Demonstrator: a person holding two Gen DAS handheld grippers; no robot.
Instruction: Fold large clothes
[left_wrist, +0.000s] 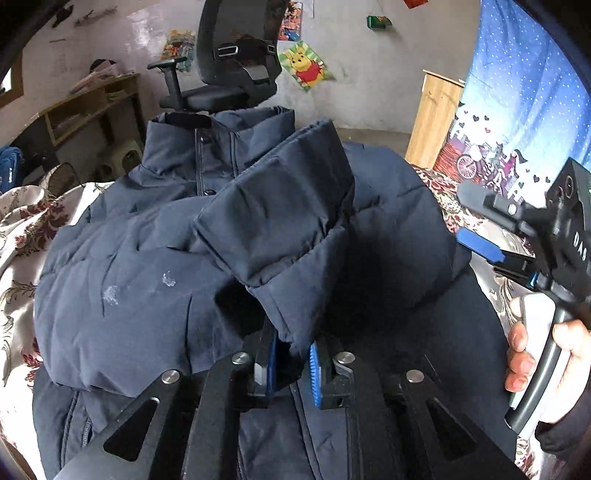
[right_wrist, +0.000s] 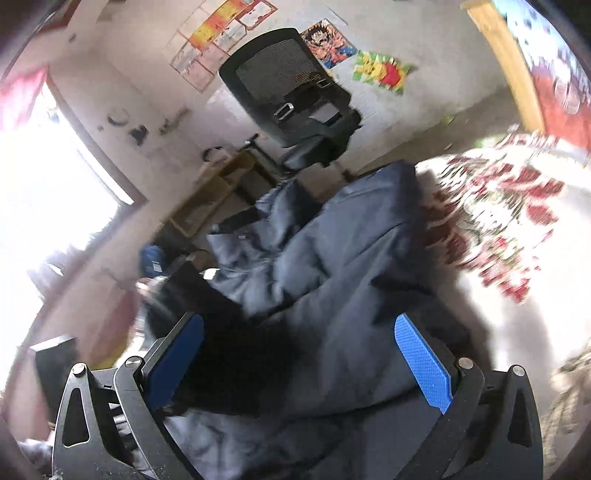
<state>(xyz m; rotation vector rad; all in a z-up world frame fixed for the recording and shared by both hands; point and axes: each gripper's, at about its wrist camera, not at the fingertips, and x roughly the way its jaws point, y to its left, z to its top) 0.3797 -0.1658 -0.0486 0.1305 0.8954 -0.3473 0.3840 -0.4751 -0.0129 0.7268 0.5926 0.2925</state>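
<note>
A navy puffer jacket (left_wrist: 147, 280) lies front up on a floral bedspread (left_wrist: 22, 229), collar at the far end. My left gripper (left_wrist: 291, 363) is shut on the cuff of the jacket's sleeve (left_wrist: 273, 218), which is folded across the chest. My right gripper (left_wrist: 480, 243) is seen at the right edge of the left wrist view, held in a hand beside the jacket. In the blurred right wrist view, my right gripper (right_wrist: 299, 358) is open and empty above the jacket (right_wrist: 332, 280).
A black office chair (left_wrist: 229, 62) stands behind the bed. A wooden shelf (left_wrist: 88, 107) is at the far left and a wooden cabinet (left_wrist: 436, 118) at the far right. The bedspread (right_wrist: 509, 221) extends right of the jacket.
</note>
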